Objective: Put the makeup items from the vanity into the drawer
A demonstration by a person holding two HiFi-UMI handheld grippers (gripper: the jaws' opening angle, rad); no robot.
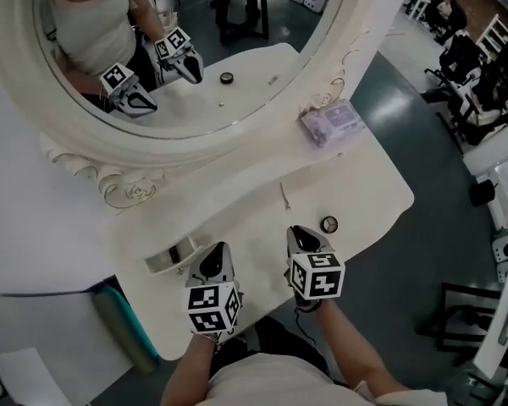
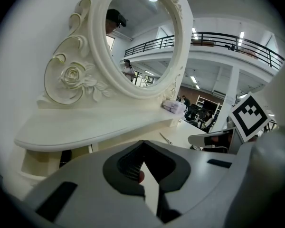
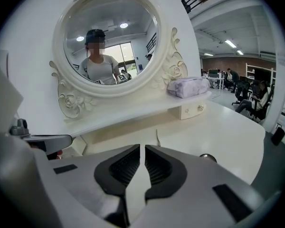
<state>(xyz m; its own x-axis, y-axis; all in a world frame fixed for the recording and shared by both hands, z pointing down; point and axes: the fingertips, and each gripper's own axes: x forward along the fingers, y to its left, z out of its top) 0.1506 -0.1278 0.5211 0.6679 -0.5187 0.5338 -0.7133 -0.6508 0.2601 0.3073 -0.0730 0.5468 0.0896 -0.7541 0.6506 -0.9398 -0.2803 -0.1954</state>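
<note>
Left gripper [image 1: 217, 254] pinches a small red thing [image 2: 139, 176]; right gripper [image 1: 299, 234] is pressed together, empty. A round compact [image 1: 329, 224] lies centre-right on the worktop [image 1: 368, 184], and a drawer [image 1: 171, 257] stands open lower left, contents unclear.

Readable words, numbers, brands: none found in any view. The only signs are black-and-white square code patterns on the left cube [image 1: 213, 307] of my left gripper [image 1: 215, 250] and the right cube [image 1: 316, 276] of my right gripper [image 1: 300, 232], and they bear no letters or digits. Any print on the lilac pack [image 1: 333, 123] at the right end of the vanity shelf [image 1: 237, 172] is too small to read.
</note>
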